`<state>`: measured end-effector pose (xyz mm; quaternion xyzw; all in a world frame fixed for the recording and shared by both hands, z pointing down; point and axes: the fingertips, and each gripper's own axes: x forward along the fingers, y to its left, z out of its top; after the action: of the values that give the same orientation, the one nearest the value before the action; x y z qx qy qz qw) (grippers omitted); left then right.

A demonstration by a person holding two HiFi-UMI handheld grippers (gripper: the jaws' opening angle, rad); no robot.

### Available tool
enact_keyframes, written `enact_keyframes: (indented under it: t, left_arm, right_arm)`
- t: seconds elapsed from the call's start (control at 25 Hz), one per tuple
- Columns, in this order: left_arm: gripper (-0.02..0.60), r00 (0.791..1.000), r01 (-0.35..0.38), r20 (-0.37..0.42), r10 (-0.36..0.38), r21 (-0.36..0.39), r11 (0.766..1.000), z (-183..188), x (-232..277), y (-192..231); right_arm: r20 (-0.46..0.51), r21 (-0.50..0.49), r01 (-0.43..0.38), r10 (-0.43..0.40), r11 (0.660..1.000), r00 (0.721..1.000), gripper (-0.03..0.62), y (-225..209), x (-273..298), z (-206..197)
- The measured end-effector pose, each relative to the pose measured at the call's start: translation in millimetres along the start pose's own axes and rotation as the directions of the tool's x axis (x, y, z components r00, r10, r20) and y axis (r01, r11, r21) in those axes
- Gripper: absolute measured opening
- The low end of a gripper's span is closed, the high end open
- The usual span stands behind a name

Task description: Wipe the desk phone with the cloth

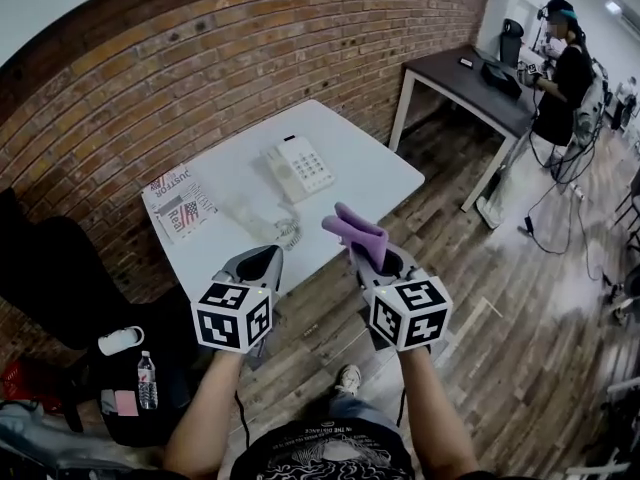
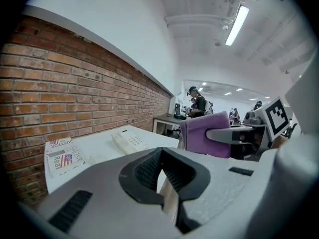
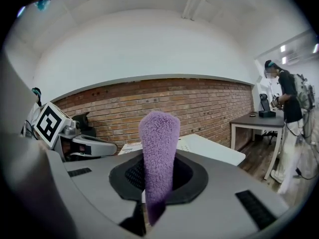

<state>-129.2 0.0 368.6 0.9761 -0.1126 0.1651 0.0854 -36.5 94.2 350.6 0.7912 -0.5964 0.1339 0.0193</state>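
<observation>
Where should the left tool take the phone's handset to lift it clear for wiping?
Take the handset at mid-length, probably, jaws across its narrow width, coming down from above. It lies flat along the left side of the desk phone, so its long sides show. The coiled cord trails off its near end toward the table edge; stay off that end. The left tool is empty.

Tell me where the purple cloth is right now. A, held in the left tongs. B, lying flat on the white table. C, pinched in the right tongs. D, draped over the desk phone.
C: in the right gripper view the cloth stands up out of the closed right tongs, while the head view shows the phone bare on the table.
</observation>
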Motion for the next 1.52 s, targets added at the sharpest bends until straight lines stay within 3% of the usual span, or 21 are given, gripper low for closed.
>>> enact_keyframes:
  t: [0.56, 1.12, 1.52]
  left_arm:
    - [0.006, 0.993, -0.114, -0.019, 0.114, -0.032, 0.993, 27, 97, -3]
    - [0.006, 0.974, -0.227, -0.019, 0.226, -0.079, 0.971, 28, 121, 25]
    - [0.006, 0.966, -0.259, -0.012, 0.259, -0.120, 0.959, 29, 164, 70]
  right_arm:
    - [-0.041, 0.013, -0.126, 0.126, 0.992, 0.991, 0.044, -94, 59, 10]
    - [-0.082, -0.055, -0.246, 0.241, 0.968, 0.967, 0.044, -117, 111, 22]
    - [-0.126, -0.141, -0.314, 0.298, 0.939, 0.946, 0.044, -126, 182, 34]
